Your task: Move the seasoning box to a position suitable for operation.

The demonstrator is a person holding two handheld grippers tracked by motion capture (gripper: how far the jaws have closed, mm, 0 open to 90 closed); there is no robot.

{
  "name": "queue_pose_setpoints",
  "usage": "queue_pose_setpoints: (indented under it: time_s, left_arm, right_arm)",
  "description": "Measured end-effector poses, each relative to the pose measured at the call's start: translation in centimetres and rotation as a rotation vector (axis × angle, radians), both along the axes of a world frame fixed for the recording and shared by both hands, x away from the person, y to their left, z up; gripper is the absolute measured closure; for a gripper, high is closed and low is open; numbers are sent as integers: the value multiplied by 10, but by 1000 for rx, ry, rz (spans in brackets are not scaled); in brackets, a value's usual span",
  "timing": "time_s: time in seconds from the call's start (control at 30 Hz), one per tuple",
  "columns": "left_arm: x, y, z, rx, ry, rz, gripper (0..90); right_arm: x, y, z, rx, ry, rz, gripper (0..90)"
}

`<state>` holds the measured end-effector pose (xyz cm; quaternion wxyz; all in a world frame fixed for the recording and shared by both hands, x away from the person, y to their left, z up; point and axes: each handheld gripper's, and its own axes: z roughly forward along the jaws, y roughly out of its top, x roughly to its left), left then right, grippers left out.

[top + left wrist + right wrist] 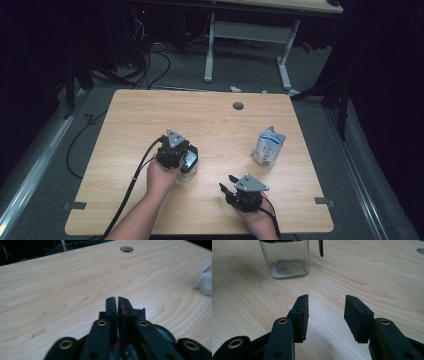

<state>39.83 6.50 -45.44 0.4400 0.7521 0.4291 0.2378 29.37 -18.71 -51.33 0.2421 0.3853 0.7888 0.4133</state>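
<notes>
While the left tool [184, 161] rests pressed together atop the glass jar [284, 258], the right tool [325, 311] hovers spread apart over the surface [150, 120].

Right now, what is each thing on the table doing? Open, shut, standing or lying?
Glass jar: upright on the table, black lid on, looks empty.
White pouch: standing upright, top crumpled.
Left gripper: shut, above the jar's lid.
Right gripper: open, holding nothing.

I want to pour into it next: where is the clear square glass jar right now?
In the high view, the clear square glass jar stands left of the table's centre, under the left hand-held gripper, well left of the white pouch.
</notes>
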Motion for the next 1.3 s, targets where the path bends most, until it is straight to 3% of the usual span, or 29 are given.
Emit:
queue_pose_setpoints:
  time_s: [0.13,0.17,0.2,0.37,0.43,0.47,0.53,0.73,0.9,1.3]
  left_arm:
    - [-11,23,9,-19,-64,38,846]
    - [-14,39,1,-18,-51,37,853]
    - [-14,39,1,-18,-51,37,851]
    - [-20,65,-37,22,15,33,800]
    - [-16,72,-57,2,74,27,754]
    - [-13,73,-62,-6,104,18,718]
    - [-12,72,-65,3,109,17,710]
    - [-17,65,-67,22,75,-41,669]
    - [-22,65,-68,-12,81,-77,660]
    - [-46,50,-72,-5,69,-160,656]
  right_arm:
    - [0,-1,-1,0,4,-6,545]
    - [1,-1,-2,1,3,-4,545]
    - [1,-1,-2,1,8,-4,546]
    - [4,-1,-3,18,23,-15,588]
    - [5,-1,-3,26,33,-27,636]
    - [5,-1,-3,25,33,-31,647]
    - [5,-1,-3,23,32,-38,658]
    - [6,-3,-6,15,39,-54,647]
    - [6,-4,-5,16,37,-52,636]
    - [6,-4,-6,16,38,-59,635]
